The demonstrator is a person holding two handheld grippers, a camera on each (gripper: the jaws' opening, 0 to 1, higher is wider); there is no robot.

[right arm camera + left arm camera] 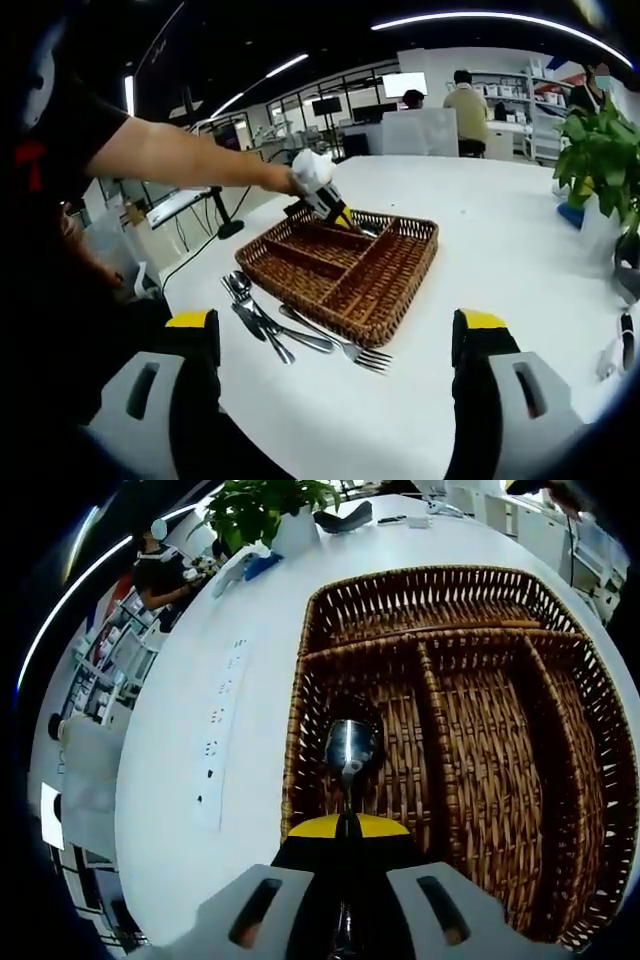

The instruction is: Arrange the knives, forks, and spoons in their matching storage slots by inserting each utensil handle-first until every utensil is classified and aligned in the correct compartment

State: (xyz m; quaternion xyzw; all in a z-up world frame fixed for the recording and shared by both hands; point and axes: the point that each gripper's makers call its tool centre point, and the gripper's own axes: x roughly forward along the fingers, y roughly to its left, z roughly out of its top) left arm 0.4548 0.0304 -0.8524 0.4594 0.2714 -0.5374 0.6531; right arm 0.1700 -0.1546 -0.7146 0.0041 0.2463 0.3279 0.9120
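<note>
Over the wicker tray (345, 265) on the white tabletop (500, 260), the left tongs (348, 825) are gripping a spoon (350, 748), bowl forward, above one compartment. Right tongs (335, 345) are standing wide. More cutlery (290, 330) is lying beside the tray's near edge.

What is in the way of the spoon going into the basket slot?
Nothing visible. The left gripper holds the spoon right above an empty slot of the wicker basket. The other cutlery lies on the table outside the basket.
</note>
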